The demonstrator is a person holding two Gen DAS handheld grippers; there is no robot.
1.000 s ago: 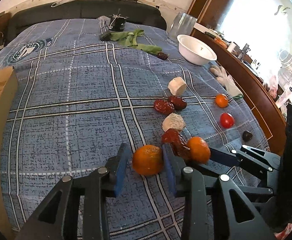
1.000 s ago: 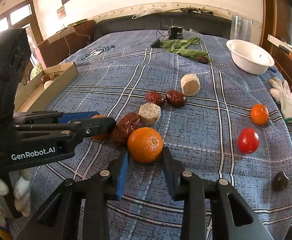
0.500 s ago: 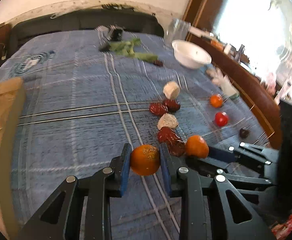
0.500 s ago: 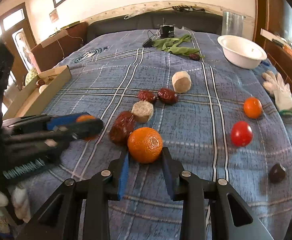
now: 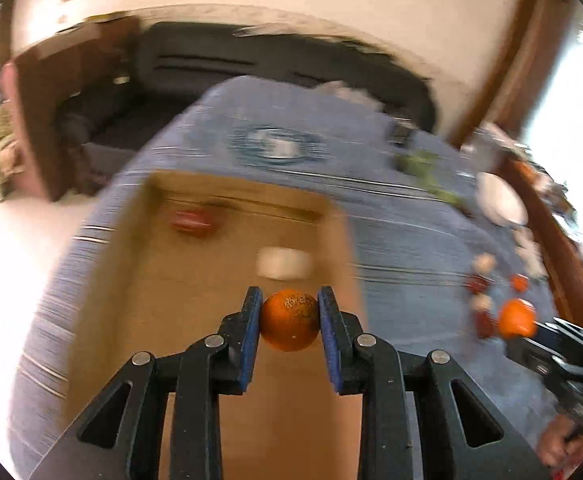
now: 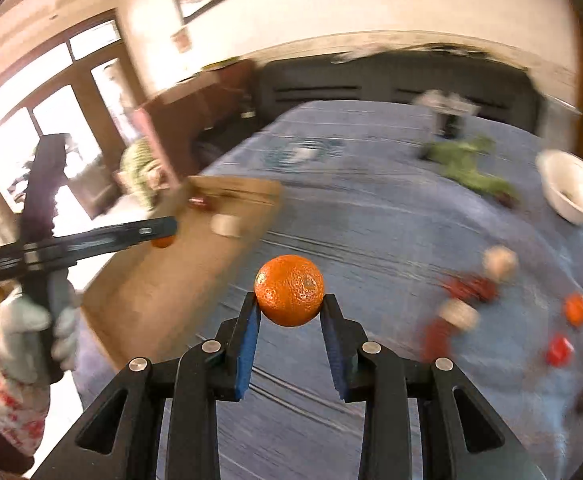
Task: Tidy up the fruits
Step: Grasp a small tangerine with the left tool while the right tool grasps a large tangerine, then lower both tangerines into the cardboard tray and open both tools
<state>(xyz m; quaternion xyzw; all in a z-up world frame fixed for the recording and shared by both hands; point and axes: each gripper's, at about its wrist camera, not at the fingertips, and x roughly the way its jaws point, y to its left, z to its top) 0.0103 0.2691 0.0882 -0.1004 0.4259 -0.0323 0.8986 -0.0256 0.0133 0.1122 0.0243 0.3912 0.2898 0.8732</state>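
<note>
Left wrist view shows your left tool (image 5: 289, 322) clamped on an orange (image 5: 289, 319), hanging above the open cardboard box (image 5: 139, 300) that lies on the blue bedspread (image 5: 407, 240). Its jaws have just been closing, and the fruit sits squarely between the blue pads. Two blurred items already lie toward the far end of the box: a red one (image 5: 191, 222) and a pale one (image 5: 283, 263). Aim for the bare cardboard nearer you, so your orange does not land on them.

Bring the tool low over the box floor before you let go; a round fruit dropped from a height is likely to roll or bounce against the low wall. Keep the pads tight until then.

Right wrist view shows your right tool (image 6: 289, 312) gripping a second orange (image 6: 289, 290) above the bedspread, well short of the box. The fruit sits out at the tips of the pads, so the hold looks less secure; move it smoothly and avoid sharp swings. The left tool (image 6: 163, 236) and your gloved hand (image 6: 35, 320) are over the box, so I would hold the right one back until that space is free, then set its orange beside the first.

The remaining fruit (image 6: 577, 309) lies scattered on the bed to the right.
</note>
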